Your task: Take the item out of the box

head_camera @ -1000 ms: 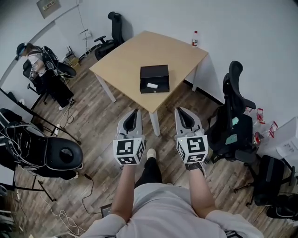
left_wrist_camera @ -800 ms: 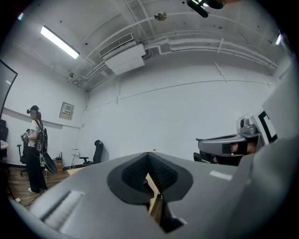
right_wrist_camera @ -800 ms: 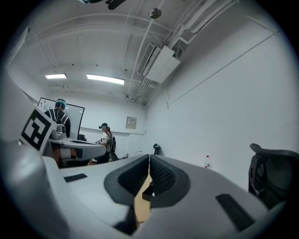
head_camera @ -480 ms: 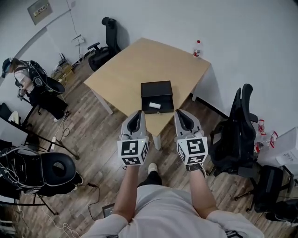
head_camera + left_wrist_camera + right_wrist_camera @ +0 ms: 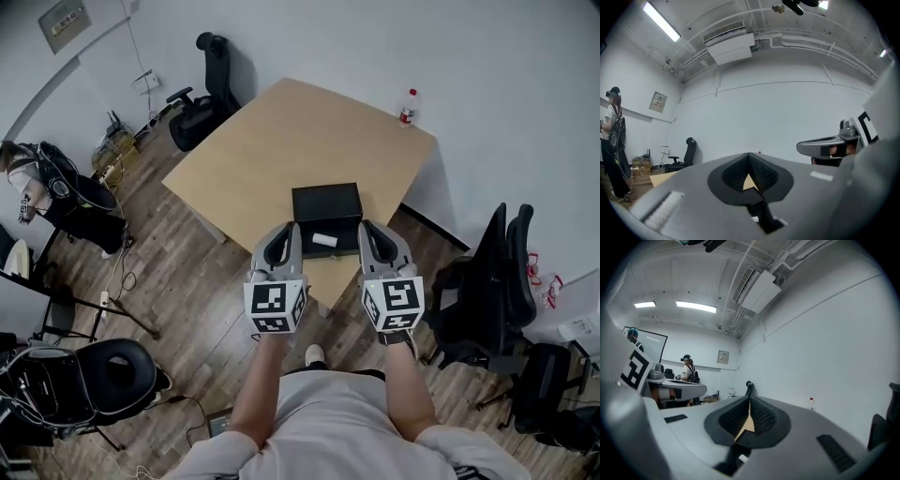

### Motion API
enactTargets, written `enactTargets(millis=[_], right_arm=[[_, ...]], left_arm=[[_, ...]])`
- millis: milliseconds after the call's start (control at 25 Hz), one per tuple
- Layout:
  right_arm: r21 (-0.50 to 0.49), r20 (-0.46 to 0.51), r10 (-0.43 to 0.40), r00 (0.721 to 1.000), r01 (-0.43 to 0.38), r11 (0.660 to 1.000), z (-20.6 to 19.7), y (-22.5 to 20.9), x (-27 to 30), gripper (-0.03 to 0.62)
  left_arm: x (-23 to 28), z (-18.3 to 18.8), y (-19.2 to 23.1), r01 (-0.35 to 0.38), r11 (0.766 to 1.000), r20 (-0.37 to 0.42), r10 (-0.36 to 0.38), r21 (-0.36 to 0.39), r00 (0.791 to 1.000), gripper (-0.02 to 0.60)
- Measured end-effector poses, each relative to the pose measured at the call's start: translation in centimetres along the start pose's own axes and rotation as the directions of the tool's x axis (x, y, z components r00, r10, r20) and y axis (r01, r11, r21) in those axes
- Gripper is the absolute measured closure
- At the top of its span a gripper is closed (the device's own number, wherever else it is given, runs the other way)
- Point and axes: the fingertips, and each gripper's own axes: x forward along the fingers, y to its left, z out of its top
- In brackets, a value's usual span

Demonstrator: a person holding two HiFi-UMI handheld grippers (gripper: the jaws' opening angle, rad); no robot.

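An open black box (image 5: 326, 216) sits near the front edge of a light wooden table (image 5: 272, 141). A small white item (image 5: 324, 240) lies inside the box at its near side. My left gripper (image 5: 287, 234) and right gripper (image 5: 371, 231) are held side by side in the air, with their tips at the box's near corners. Neither touches the box. In the left gripper view the left gripper (image 5: 749, 157) has its jaws together and holds nothing. The right gripper (image 5: 750, 400) is likewise shut and empty in its own view.
A clear bottle with a red cap (image 5: 408, 106) stands at the table's far right corner. Black office chairs stand behind the table (image 5: 208, 67) and to my right (image 5: 497, 281). A round black stool (image 5: 114, 380) and cables are at the lower left. A person (image 5: 28, 183) stands at the far left.
The view has closed in on the table. The box, earlier well ahead of the grippers, now lies right at their tips. Both grippers stay shut.
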Motion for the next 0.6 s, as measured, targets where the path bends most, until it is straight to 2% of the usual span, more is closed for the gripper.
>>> enactTargets(millis=[200,400,600], right_arm=[[0.007,-0.034,-0.019,0.999,0.019,1.0,-2.1,-0.2,4.0,0.58],[0.024,-0.098,0.024,0.995,-0.022,0.999,-5.4,-0.9,7.0,0.58],[0.031,-0.143,0.072,0.987,-0.068,0.997,-7.7,-2.1,11.5,0.579]], left_arm=[[3.1,-2.0,2.5,0.023,1.0,-0.019,-0.024,-0.021,1.0,0.572],[6.8,-5.2,3.3,0.016,0.998,-0.067,-0.02,-0.067,0.998,0.572],[10.7,-7.2,4.3,0.016,0.998,-0.097,-0.021,-0.054,0.995,0.572]])
